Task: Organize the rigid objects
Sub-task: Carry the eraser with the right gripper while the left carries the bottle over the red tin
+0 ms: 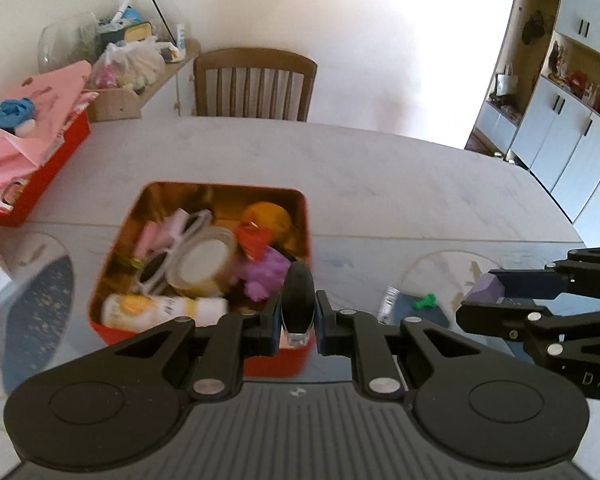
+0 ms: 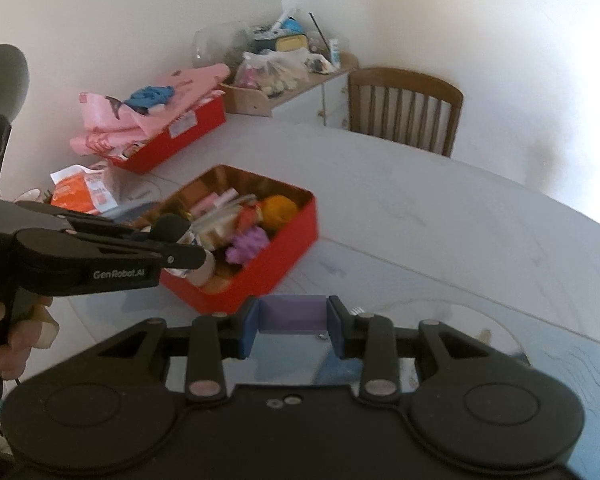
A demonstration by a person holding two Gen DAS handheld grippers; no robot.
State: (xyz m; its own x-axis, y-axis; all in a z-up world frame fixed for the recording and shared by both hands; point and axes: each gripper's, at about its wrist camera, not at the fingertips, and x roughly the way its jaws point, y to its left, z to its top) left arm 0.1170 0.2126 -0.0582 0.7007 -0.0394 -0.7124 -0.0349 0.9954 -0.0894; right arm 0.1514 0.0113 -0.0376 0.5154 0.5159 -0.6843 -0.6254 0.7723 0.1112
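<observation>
Black bottle [image 1: 298, 300] in L tongs [image 1: 298, 322], purple block [image 2: 292, 314] in R tongs [image 2: 294, 328]

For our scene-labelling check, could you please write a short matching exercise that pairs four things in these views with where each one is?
Things:
1. black object
2. purple block
3. tape roll
4. green piece

Places:
A. lying inside the red tin
B. on the table, outside the tin
C. held in the left gripper
D. held in the right gripper

Pairs: 1-C, 2-D, 3-A, 4-B
</observation>
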